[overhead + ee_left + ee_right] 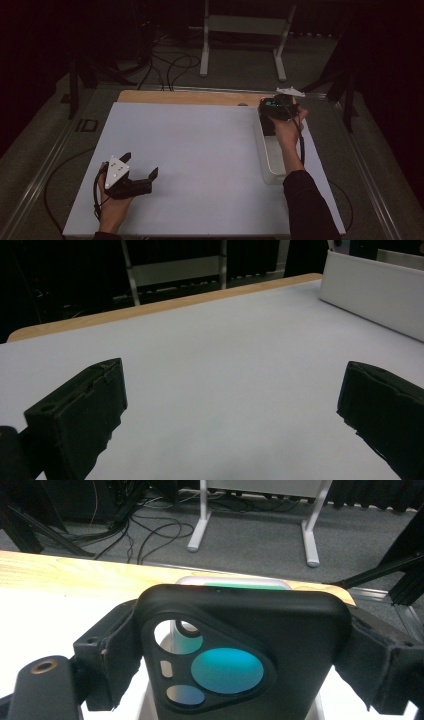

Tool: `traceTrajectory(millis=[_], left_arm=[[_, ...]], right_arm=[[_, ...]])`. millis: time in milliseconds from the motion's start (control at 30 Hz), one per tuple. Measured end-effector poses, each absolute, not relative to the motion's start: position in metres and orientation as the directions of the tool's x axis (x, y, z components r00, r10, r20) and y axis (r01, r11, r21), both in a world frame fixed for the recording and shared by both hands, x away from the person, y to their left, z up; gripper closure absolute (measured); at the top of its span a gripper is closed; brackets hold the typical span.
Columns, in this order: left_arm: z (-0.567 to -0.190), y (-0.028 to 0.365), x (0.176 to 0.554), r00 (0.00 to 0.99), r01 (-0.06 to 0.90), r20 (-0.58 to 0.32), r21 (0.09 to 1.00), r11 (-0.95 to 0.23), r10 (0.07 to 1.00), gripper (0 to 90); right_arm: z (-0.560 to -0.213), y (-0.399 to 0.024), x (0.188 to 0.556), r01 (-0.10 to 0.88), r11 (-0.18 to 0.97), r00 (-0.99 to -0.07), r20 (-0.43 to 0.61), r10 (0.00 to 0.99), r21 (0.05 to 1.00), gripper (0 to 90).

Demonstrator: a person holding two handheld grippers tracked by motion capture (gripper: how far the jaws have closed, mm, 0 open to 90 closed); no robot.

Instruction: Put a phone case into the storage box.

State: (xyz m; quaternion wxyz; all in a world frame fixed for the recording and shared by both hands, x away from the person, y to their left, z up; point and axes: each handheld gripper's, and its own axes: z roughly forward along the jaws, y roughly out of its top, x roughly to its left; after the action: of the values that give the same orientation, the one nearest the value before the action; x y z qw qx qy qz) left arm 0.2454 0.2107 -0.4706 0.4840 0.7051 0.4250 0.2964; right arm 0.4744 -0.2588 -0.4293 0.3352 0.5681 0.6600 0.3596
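On the left, the left tongs (141, 170) rest low on the white tabletop (190, 165), jaws spread wide with nothing between them, well apart from the work. Toward the right, the right tongs (276, 109) are clamped across a black phone case (240, 650), one jaw on each long edge just beside the camera cutout; the case is held over the far end of the white tray (272, 160) near the tabletop's wooden back edge. The case looks light, thin and somewhat flexible, with a smooth skin that could slip, so a squeeze across its stiffer side rims seems soundest.
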Motion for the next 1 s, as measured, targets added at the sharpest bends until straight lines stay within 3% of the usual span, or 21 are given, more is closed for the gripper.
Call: traceTrajectory(millis=[1000], left_arm=[[-0.47,0.212,0.245,0.46,0.314,-0.006,0.937,-0.156,0.888,0.0]], right_arm=[[-0.428,-0.257,0.488,0.55,0.103,-0.171,-0.009,0.985,0.829,8.4]])
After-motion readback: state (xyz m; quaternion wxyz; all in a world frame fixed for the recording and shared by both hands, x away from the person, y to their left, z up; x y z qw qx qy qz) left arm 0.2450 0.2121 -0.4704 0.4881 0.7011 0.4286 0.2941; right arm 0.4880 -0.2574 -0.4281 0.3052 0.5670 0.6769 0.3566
